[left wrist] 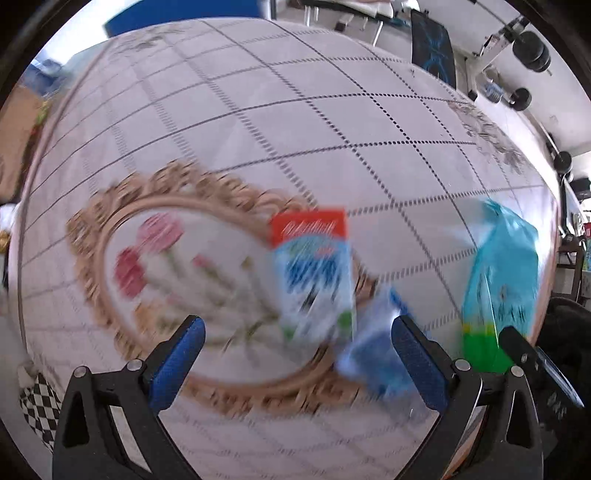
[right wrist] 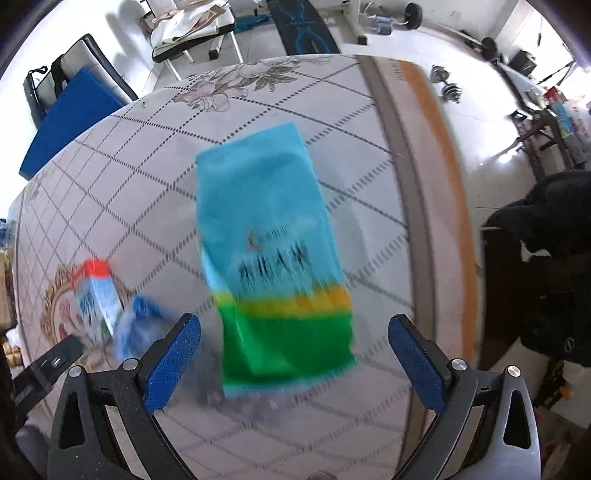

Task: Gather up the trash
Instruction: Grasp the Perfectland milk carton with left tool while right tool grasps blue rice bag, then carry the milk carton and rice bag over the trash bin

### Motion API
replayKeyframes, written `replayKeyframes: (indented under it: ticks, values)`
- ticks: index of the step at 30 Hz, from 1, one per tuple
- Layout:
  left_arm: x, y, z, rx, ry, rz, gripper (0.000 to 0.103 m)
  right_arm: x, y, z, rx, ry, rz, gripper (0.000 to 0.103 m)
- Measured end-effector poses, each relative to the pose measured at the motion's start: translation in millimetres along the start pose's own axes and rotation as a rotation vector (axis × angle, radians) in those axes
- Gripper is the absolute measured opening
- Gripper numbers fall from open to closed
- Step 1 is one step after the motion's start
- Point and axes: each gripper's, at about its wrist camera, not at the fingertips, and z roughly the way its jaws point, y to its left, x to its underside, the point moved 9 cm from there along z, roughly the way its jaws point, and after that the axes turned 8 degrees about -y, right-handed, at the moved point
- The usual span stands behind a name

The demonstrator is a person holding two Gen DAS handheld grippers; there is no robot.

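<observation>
A small carton (left wrist: 314, 277) with a red top and blue print lies on the round floral placemat (left wrist: 155, 266), just ahead of my left gripper (left wrist: 297, 354), which is open and empty. A crumpled blue-and-white wrapper (left wrist: 376, 354) lies by the left gripper's right finger. A flat teal, yellow and green packet (right wrist: 273, 258) lies on the table between and ahead of the fingers of my right gripper (right wrist: 293, 350), which is open and empty. The packet also shows in the left wrist view (left wrist: 498, 280). The carton (right wrist: 98, 299) and wrapper (right wrist: 138, 328) show at left in the right wrist view.
The table wears a white cloth with a dark grid (left wrist: 295, 110). Its wooden edge (right wrist: 436, 184) runs down the right side. Beyond are a blue mat (right wrist: 70, 122), a weight bench (right wrist: 192, 33), dumbbells (right wrist: 447, 85) and a dark chair (right wrist: 546, 266).
</observation>
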Motion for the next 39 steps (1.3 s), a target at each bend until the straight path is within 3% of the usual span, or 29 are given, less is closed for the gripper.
replayKeyframes:
  ticks: [2, 4, 6, 7, 9, 16, 18, 25, 32, 39]
  values:
    - [-7, -3, 17, -0.015, 0.031, 0.004, 0.099, -10, 6, 13, 0.002, 0.018, -0.022, 0.102]
    - [-9, -1, 31, -0.031, 0.058, 0.003, 0.077, -18, 13, 25, 0.003, 0.036, -0.041, 0.102]
    - [-9, 3, 38, -0.035, 0.064, -0.007, 0.062, -24, 17, 33, 0.002, 0.045, -0.051, 0.102]
    - [-8, 7, 40, -0.032, 0.063, -0.015, 0.046, -26, 19, 37, 0.007, 0.049, -0.058, 0.102]
    - [-7, 16, 40, -0.021, 0.054, -0.02, 0.046, -29, 22, 44, 0.008, 0.06, -0.062, 0.102]
    - [5, 69, 34, -0.097, 0.018, -0.009, 0.045, -31, 13, 56, 0.017, 0.08, -0.054, 0.102]
    - [8, 79, 35, -0.083, 0.014, -0.027, 0.045, -31, 10, 58, 0.02, 0.082, -0.055, 0.102]
    - [7, 85, 36, -0.077, 0.006, -0.021, 0.045, -20, 14, 87, 0.058, 0.116, -0.088, 0.097]
    - [13, 80, 24, -0.094, -0.033, 0.007, 0.045, -13, 16, 81, 0.034, 0.058, -0.078, 0.089]
    - [47, 101, -30, -0.098, -0.126, 0.025, 0.045, 6, 15, 44, -0.02, -0.014, -0.101, 0.087]
